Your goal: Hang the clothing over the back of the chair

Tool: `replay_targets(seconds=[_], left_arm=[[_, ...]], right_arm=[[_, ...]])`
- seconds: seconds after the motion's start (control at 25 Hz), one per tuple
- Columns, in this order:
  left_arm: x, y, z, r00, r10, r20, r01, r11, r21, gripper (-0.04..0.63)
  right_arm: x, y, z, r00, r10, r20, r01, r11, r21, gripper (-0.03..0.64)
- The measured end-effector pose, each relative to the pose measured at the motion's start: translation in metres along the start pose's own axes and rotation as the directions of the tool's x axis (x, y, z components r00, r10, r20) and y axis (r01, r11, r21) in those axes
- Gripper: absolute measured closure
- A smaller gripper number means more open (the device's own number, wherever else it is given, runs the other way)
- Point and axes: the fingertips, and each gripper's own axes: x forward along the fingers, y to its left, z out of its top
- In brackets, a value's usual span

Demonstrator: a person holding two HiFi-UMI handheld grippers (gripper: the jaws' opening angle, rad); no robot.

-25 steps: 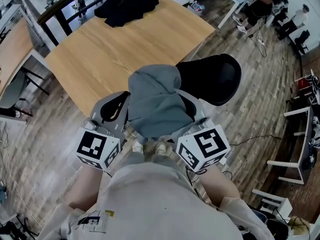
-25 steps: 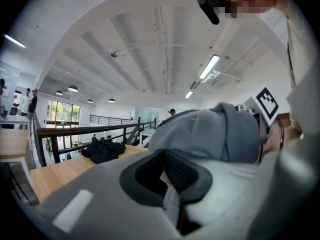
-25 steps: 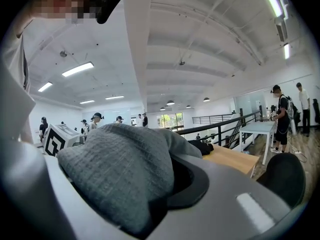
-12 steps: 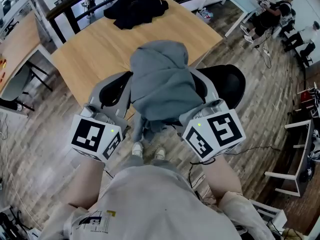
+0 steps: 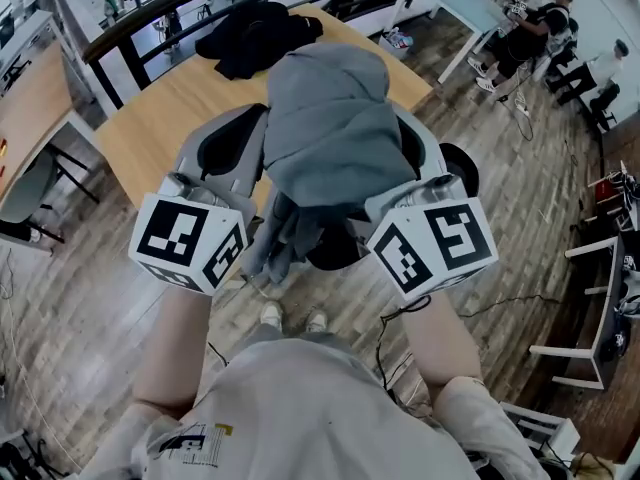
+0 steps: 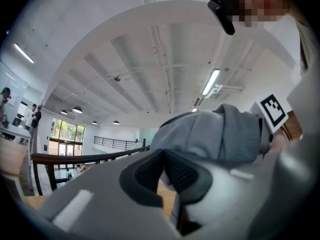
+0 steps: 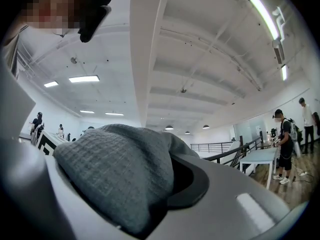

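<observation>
Moved: grey knitted hooded garment (image 5: 330,118) sits higher than before, toward 12 o'clock, above black padded chair (image 5: 458,168)
Grip: left gripper (image 6: 162,156), right gripper (image 7: 167,184) each clamp its cloth
Risk: dangling hem snags chair back

Table (image 5: 150,128) ahead, chair (image 5: 458,166) below, open floor (image 5: 520,228) at right

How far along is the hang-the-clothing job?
Done: the grey garment is picked up and lies on no surface. In hand: the left gripper and right gripper each pinch a side, holding it high over the chair. Left: draping it over the chair's back, then letting go. Only part of the black seat shows below the cloth, and the back is hidden.
</observation>
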Motion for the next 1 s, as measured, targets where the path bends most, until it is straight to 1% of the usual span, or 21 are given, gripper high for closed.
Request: replay_targets(seconds=[0.08, 0.2, 0.36, 0.48, 0.6, 0.68, 0.84, 1.0], left_arm=[[0.010, -0.001, -0.022, 0.999, 0.000, -0.041, 0.000, 1.000, 0.002, 0.594], [0.020, -0.008, -0.064, 0.992, -0.002, -0.128, 0.001, 1.000, -0.009, 0.594], [0.032, -0.014, -0.120, 0.973, -0.015, -0.230, 0.004, 0.999, -0.050, 0.594], [0.034, -0.023, -0.149, 0.958, -0.031, -0.284, 0.011, 0.997, -0.071, 0.594], [0.040, -0.027, -0.168, 0.950, -0.042, -0.309, 0.016, 0.996, -0.084, 0.594], [0.047, -0.030, -0.173, 0.948, -0.051, -0.313, 0.025, 0.996, -0.087, 0.594], [0.060, -0.043, -0.177, 0.948, -0.073, -0.310, 0.047, 0.995, -0.089, 0.594], [0.076, -0.064, -0.175, 0.948, -0.106, -0.300, 0.083, 0.993, -0.087, 0.594]], right_arm=[[0.001, -0.011, -0.014, 1.000, -0.014, -0.008, 0.014, 0.999, -0.030, 0.555], [0.000, -0.024, -0.043, 0.999, -0.034, -0.033, 0.030, 0.994, -0.104, 0.554], [0.006, -0.044, -0.084, 0.995, -0.057, -0.081, 0.049, 0.995, -0.089, 0.554], [0.004, -0.063, -0.110, 0.989, -0.084, -0.120, 0.075, 0.994, -0.073, 0.554], [0.004, -0.082, -0.129, 0.983, -0.110, -0.147, 0.103, 0.993, -0.052, 0.554], [0.004, -0.094, -0.134, 0.980, -0.123, -0.155, 0.118, 0.992, -0.041, 0.554], [-0.006, -0.115, -0.132, 0.976, -0.149, -0.160, 0.146, 0.989, -0.030, 0.554], [-0.021, -0.139, -0.123, 0.969, -0.195, -0.153, 0.189, 0.981, -0.051, 0.554]])
